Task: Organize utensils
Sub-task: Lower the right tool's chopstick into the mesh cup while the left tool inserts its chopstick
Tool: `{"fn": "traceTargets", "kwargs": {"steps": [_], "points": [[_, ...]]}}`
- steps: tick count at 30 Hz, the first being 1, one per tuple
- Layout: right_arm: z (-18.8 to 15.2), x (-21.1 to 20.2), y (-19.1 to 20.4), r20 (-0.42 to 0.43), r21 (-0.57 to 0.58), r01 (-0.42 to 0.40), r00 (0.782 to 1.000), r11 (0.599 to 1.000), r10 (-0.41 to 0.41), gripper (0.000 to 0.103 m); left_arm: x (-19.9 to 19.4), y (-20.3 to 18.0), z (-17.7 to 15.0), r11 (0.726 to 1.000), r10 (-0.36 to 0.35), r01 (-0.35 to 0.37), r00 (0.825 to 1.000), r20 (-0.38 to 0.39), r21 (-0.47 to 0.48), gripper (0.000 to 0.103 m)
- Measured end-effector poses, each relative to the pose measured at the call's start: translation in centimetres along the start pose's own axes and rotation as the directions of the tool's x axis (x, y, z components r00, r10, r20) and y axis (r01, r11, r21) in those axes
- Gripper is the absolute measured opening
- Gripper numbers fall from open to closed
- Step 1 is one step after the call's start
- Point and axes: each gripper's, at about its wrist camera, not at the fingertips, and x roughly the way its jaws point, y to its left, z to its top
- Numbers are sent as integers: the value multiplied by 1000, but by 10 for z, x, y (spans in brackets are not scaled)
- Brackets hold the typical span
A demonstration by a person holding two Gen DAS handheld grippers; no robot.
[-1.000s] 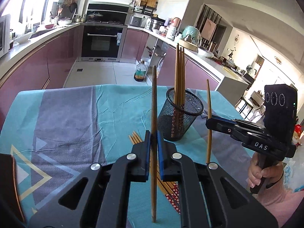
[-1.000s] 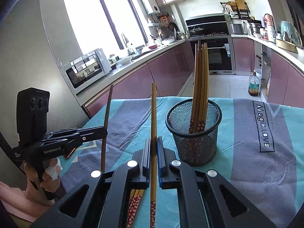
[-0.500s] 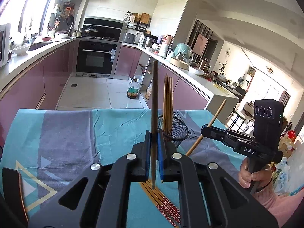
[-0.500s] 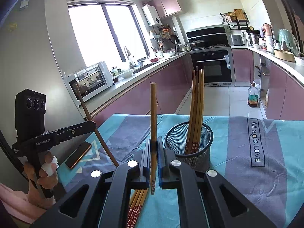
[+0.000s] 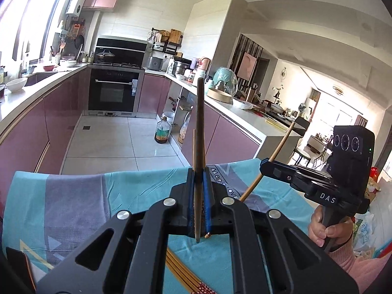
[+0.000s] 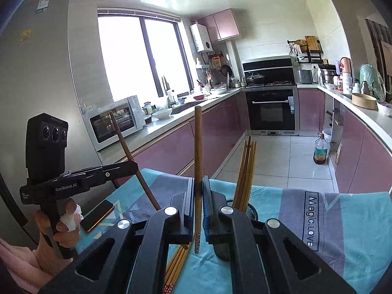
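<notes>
Each hand-held gripper, left (image 5: 199, 191) and right (image 6: 199, 196), clamps one upright chopstick (image 5: 199, 132).

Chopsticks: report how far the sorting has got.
Done: several chopsticks stand in the mesh holder. In hand: the left gripper and the right gripper are each shut on one chopstick, held above the table. Left: a bundle lying on the cloth.

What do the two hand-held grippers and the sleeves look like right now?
Both are matte black with blue finger pads and silver pivot bolts. The right hand-held gripper carries a three-lens camera block and a "DAS" label; the left hand-held gripper reads "GenRobot.AI". Pink sleeves; a white wrap on one finger.
</notes>
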Motion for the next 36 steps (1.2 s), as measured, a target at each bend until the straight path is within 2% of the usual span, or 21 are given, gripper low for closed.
{"fn": "traceTargets", "kwargs": {"steps": [8,13,17,26,36], "points": [[22,-6,-1,56,-31,28,998,999,-27,5,7,-17,32,999,-17,15,999,46,41,7],[29,-4,-7,69,-38,61,996,997,-59,5,17,-30,44,997,6,-10,998,60,73,7],[28,3,-15,56,-26,84,995,996,-82,5,32,-36,47,996,30,-33,999,43,85,7],[15,35,-30,-36,-21,113,993,993,-114,5,83,-30,36,993,63,-55,995,-79,104,7],[6,61,-36,-165,-15,113,980,993,-114,5,133,-16,23,990,75,-45,969,-235,132,8]]}}
